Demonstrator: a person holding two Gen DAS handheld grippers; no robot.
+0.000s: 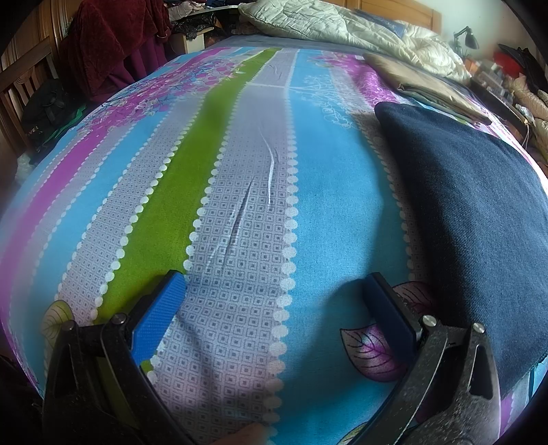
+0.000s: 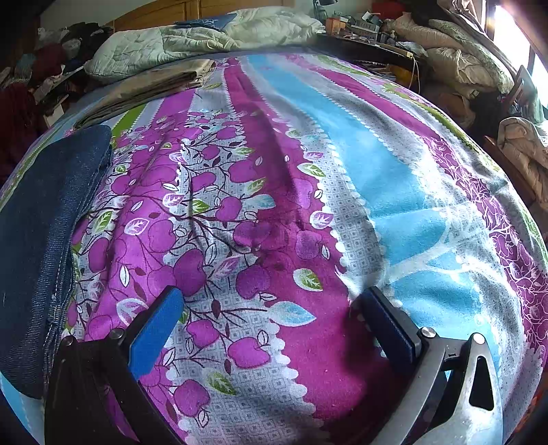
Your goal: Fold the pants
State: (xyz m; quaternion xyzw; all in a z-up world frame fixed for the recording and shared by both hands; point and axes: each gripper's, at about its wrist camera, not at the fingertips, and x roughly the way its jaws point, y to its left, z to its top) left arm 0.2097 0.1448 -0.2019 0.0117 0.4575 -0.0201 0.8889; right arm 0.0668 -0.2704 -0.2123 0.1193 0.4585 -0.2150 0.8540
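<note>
Pants (image 1: 472,219) lie folded on the sheet (image 1: 239,205); left gripper (image 1: 274,301) and right gripper (image 2: 270,315) released, empty.

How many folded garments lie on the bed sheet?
2: the dark blue jeans between the two grippers' views, and the folded tan garment beyond them, near the quilt. Others may be hidden.

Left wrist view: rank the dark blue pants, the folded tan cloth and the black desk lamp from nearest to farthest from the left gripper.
From the left gripper:
1. Dark blue pants, just to its right on the bedspread.
2. Folded tan cloth, beyond the pants.
3. Black desk lamp, past the bed, far right.
</note>
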